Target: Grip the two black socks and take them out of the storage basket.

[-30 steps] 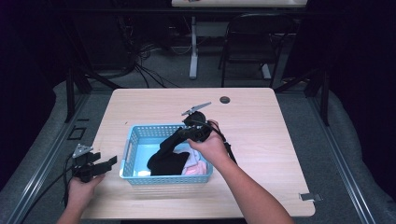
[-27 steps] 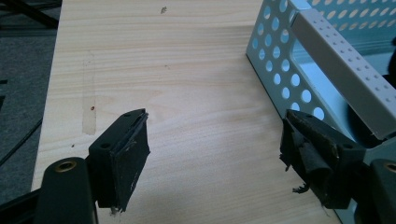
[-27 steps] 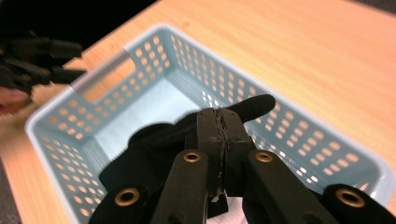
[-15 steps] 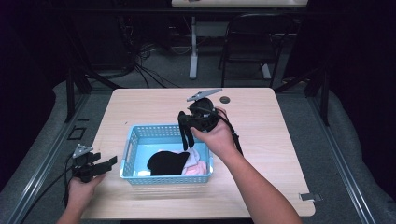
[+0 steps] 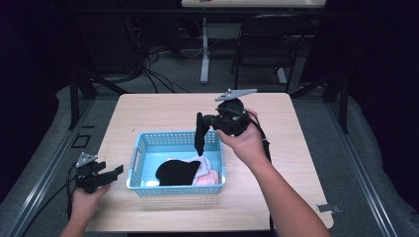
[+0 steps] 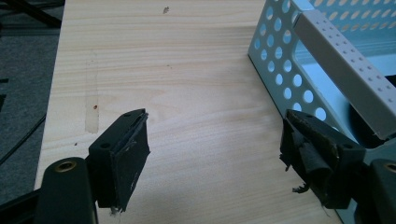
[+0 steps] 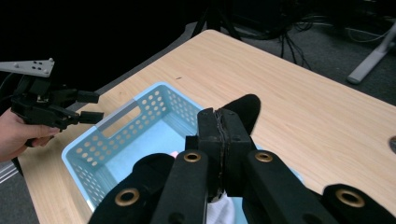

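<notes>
A light blue perforated basket sits on the wooden table, with a black garment and pink and white cloth inside. My right gripper is raised above the basket's far right corner, shut on a black sock that hangs down from its jaws. In the right gripper view the sock pokes out past the closed jaws, with the basket below. My left gripper rests open at the table's front left edge, just left of the basket, nothing between its pads.
A small dark round object lies on the table at the far right. A chair and a table leg with cables stand beyond the table's far edge. Bare wood spreads behind and right of the basket.
My right gripper has lifted the black sock up out of the basket and carried it toward the far right corner. The left gripper has stayed in place.
</notes>
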Available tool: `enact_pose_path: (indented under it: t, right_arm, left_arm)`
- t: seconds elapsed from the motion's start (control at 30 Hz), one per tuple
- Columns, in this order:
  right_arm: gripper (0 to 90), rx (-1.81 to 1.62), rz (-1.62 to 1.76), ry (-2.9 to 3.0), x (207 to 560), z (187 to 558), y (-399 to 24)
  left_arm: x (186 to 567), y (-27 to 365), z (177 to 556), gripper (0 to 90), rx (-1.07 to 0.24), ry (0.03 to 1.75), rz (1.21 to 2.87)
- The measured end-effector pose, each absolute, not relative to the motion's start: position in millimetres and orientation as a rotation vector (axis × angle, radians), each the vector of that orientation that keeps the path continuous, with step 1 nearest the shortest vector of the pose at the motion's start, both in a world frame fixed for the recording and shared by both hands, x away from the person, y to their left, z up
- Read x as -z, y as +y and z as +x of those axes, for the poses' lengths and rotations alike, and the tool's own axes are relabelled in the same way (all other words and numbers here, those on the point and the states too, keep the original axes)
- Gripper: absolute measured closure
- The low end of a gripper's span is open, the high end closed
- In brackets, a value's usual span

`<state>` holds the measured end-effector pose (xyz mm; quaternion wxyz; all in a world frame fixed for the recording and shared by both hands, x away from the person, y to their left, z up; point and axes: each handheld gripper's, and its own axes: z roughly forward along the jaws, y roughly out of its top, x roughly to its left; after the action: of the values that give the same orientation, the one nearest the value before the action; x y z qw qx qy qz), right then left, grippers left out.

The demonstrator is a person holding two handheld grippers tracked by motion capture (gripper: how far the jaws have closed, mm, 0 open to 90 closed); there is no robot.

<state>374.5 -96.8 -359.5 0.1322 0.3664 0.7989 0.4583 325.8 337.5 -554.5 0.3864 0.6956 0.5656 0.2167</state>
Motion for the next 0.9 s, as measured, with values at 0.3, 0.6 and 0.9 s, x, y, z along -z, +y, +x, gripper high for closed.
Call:
enact_pose_path:
  t: [0.3,0.6,0.9]
  right_arm:
    - [89.0,-1.302,1.130,2.245,349,366,-143]
    - [89.1,-1.262,1.197,2.170,351,356,-181]
    - [89.0,-1.231,1.250,2.170,375,354,-194]
  left_arm:
    - [554,337,326,23.5,-0.548,1.443,1.782]
    - [555,337,326,23.5,-0.551,1.444,1.781]
    - [555,336,326,23.5,-0.547,1.443,1.781]
